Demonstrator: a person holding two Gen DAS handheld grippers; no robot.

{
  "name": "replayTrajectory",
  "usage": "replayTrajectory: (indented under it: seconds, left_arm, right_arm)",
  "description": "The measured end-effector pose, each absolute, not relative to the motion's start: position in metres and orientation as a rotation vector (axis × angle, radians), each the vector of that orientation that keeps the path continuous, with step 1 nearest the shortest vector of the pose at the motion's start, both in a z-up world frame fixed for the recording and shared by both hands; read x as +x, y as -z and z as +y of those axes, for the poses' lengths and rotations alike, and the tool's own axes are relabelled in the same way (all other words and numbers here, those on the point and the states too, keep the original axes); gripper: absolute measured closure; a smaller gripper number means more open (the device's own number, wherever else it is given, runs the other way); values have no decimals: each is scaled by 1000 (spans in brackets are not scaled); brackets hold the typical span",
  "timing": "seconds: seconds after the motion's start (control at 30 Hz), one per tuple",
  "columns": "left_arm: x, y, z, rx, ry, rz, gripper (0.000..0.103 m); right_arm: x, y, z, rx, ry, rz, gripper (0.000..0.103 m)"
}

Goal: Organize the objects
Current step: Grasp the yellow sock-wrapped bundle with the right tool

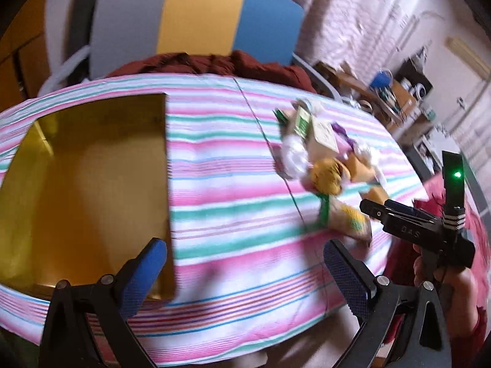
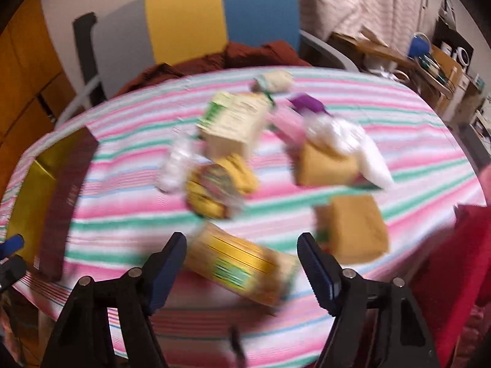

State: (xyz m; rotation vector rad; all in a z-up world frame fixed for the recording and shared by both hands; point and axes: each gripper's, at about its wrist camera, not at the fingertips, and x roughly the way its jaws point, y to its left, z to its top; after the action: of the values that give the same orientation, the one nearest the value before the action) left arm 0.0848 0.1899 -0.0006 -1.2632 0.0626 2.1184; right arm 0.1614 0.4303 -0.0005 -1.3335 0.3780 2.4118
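1. While both views are blurred, the left gripper hangs over the striped tablecloth with its fingers wide apart and nothing between them.
2. The gold box lies open on the cloth, just beside the left finger.
3. The right gripper has its fingers apart above a yellow-green packet; the pads do not press on it.
4. The other objects lie in a pile near the middle of the table: a pale carton, tan packets, white bags.
5. A chair stands behind the table.
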Motion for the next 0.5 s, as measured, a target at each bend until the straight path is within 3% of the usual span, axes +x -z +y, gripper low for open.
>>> replayTrajectory:
  seconds: [0.17,0.5]
  left_arm:
    - [96,9,210,-1294,-2051,125,0]
    - [95,11,213,-1317,-2083,162,0]
  right_arm:
    - [167,31,446,-1414,-2342,498,40]
    - [151,35,409,-1421,-2622,749,43]
